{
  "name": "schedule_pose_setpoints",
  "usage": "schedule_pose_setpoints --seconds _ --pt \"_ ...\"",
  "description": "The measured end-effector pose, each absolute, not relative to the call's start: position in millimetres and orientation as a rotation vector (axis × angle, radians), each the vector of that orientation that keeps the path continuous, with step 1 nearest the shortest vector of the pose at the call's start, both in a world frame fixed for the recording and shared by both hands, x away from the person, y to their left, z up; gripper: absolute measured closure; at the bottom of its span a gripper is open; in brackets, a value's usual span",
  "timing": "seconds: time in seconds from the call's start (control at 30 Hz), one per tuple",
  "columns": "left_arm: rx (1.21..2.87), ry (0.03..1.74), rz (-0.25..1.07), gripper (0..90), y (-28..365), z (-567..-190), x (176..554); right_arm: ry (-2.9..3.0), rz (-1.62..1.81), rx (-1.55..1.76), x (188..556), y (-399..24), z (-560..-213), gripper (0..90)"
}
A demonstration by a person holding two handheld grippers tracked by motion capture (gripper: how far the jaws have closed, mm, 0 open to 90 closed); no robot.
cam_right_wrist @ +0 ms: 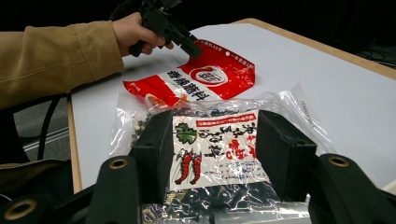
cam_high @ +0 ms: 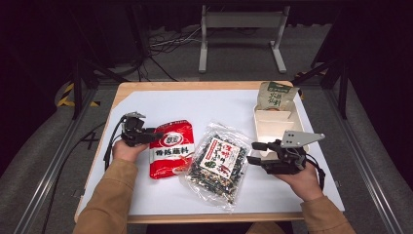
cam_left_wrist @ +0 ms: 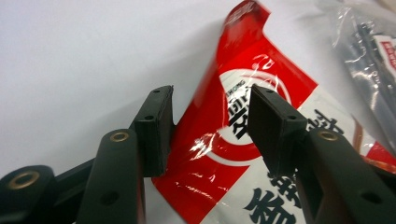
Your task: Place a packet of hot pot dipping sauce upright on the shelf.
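A red and white snack packet [cam_high: 170, 148] lies flat left of centre on the white table. My left gripper [cam_high: 156, 136] reaches in from the left at the packet's upper left corner. In the left gripper view its jaws [cam_left_wrist: 212, 93] stand apart, open, with the edge of the red packet [cam_left_wrist: 210, 154] between them. A clear bag of dark snacks [cam_high: 218, 163] with a white label lies in the middle. My right gripper [cam_high: 253, 152] is open at that bag's right edge, and its own view looks over the clear bag [cam_right_wrist: 215, 140] between the jaws [cam_right_wrist: 212, 116].
A white tray [cam_high: 275, 129] sits at the right back, with a green and beige pouch [cam_high: 276, 95] standing at its far end. The table's wooden edge [cam_high: 195, 218] runs along the front. A grey metal stand [cam_high: 241, 22] is on the floor beyond.
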State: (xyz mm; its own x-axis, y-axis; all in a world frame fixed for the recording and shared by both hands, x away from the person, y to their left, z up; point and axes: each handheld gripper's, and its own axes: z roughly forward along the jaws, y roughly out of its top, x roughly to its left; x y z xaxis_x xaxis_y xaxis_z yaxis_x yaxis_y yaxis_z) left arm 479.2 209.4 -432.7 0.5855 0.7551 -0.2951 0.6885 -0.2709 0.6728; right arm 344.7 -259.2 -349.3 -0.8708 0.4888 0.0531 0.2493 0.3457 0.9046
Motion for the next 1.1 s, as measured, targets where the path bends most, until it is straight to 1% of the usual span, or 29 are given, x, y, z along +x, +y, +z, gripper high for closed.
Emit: schedule_pose_setpoints --seconds 0.07,0.2,0.27,0.37,0.47,0.5,0.57,0.6,0.63,0.87,1.1 --pt "2.034 1.162 0.071 51.9 208.3 -436.2 481.3 2.385 1.538 0.666 345.0 -259.0 -349.9 46.5" --pt "2.045 1.169 0.086 53.3 205.1 -439.3 482.3 2.391 1.538 0.671 345.4 -258.6 -351.0 46.5" --pt "2.064 1.176 0.105 56.2 203.2 -442.2 483.0 2.395 1.536 0.668 345.4 -258.0 -351.4 46.5" --pt "2.069 1.207 0.128 67.5 202.6 -442.6 482.6 2.396 1.535 0.664 345.1 -257.7 -351.4 46.6" --pt "2.079 1.215 0.151 74.7 202.7 -441.4 482.1 2.398 1.539 0.667 345.5 -257.9 -351.7 46.6" --pt "2.080 1.215 0.152 80.0 202.9 -440.9 481.7 2.398 1.539 0.668 345.5 -257.8 -351.9 46.6" --pt "2.076 1.213 0.154 84.5 202.9 -440.6 481.3 2.399 1.539 0.667 345.5 -257.7 -352.0 46.7" --pt "2.080 1.208 0.169 84.5 202.1 -440.3 480.7 2.401 1.538 0.668 345.5 -257.5 -352.2 46.7" --pt "2.095 1.195 0.184 87.1 201.7 -439.8 480.4 2.402 1.536 0.669 345.5 -257.3 -352.4 46.7" --pt "2.091 1.168 0.220 88.6 202.1 -431.0 474.6 2.396 1.540 0.679 345.4 -259.3 -352.6 46.7" --pt "2.071 1.139 0.219 88.6 209.3 -415.5 466.2 2.394 1.541 0.684 345.1 -260.3 -353.0 46.7"
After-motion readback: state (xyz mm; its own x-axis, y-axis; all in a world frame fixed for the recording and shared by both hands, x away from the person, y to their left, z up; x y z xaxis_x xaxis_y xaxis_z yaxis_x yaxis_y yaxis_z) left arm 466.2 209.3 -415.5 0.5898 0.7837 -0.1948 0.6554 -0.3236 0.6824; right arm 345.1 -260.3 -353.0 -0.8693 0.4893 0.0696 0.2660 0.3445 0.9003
